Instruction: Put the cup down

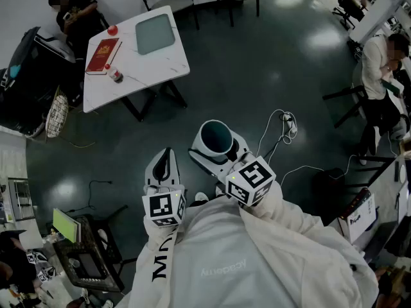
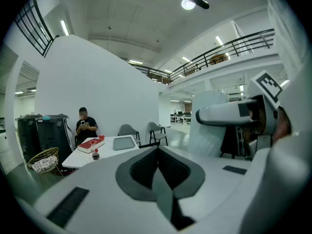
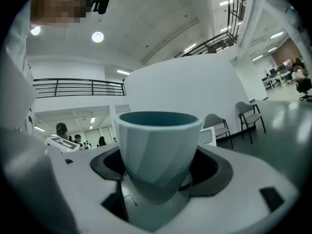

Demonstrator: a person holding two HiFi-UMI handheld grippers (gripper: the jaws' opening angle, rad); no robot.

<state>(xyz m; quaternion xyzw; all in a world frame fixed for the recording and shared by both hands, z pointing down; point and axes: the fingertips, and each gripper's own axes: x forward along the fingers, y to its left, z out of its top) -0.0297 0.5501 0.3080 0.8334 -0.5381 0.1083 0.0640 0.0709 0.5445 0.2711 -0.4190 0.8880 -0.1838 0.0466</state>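
White sleeves are seen nearest, with both tools carried over the dark floor. A teal cup is grasped around its lower body by the right gripper and is held upright with its rim level. The left gripper is held just beside the right one, its jaws clenched together with nothing between them. The cup is kept in the air, well apart from the white table, on the near side of it. On that table are laid a red book, a small bottle just beside the book, and a grey tray. Beyond the table a seated person is seen.
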